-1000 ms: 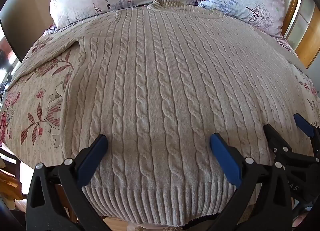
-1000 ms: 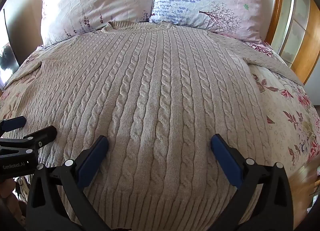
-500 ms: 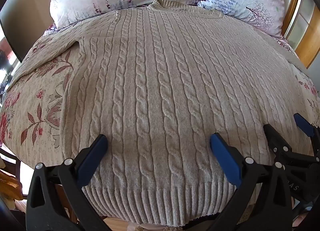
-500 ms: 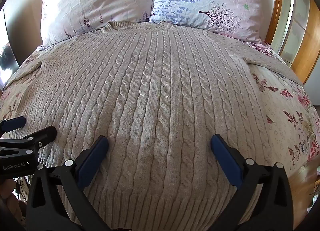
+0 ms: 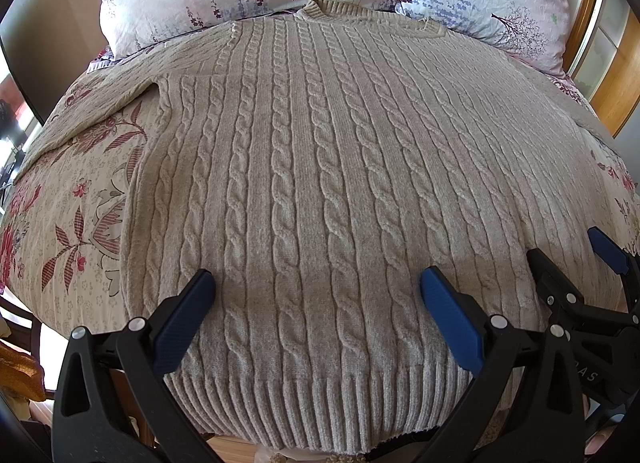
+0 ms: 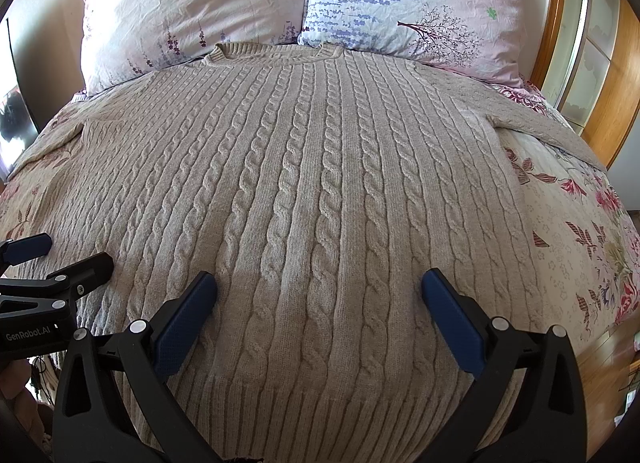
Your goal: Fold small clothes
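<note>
- Nothing has moved since a second ago: both grippers hover over the hem as before.
- Sweater lies flat on the bed, collar at the pillows, apparently spread for folding.
- Left gripper and right gripper gape wide, holding nothing.
- Only the right view shows the right sleeve; only the left shows the hem edge.

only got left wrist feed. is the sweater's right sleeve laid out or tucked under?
Observer: Laid out. On the right wrist view the right sleeve runs off the cable-knit sweater toward the wooden headboard.
Operator: right gripper open?
Observer: Yes, the right gripper is open, both pads apart above the fabric near the hem, gripping nothing.
Operator: anything beside that sleeve?
Observer: Only the floral bedspread below it, and the blue-print pillow lies behind the sweater's shoulder.
</note>
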